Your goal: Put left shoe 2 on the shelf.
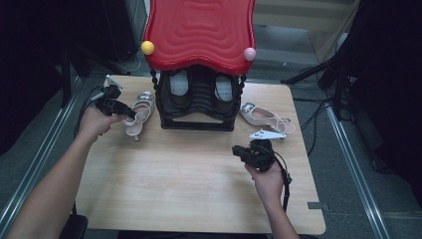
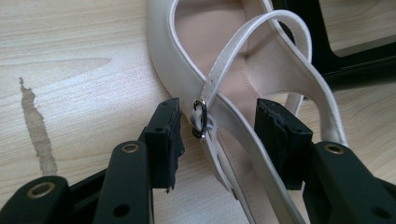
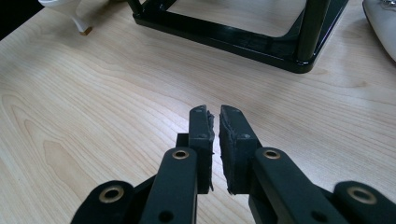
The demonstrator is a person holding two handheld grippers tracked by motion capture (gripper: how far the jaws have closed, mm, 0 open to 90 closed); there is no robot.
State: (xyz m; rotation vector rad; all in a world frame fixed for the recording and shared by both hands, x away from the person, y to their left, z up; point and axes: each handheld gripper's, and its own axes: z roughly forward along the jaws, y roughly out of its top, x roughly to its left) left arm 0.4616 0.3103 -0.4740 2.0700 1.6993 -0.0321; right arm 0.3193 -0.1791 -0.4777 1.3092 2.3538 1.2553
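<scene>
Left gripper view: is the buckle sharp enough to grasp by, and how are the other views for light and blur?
Left gripper view: buckle sharp, evenly lit, fingers crisp. High view: soft, dark surroundings, red shelf top glossy. Right gripper view: clear, mild glare on the black rack base.

shoe (image 2: 261, 70): smooth cream leather look, metal buckle | table (image 3: 93, 93): pale matt wood grain | rack (image 3: 261, 39): glossy black | roof (image 1: 199, 30): shiny red plastic, rippled | left gripper (image 2: 217, 135): matt black plastic

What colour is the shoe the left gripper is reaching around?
Pale cream, almost white, with a small silver buckle; the shoe shows best in the left gripper view, between the open left gripper.
</scene>
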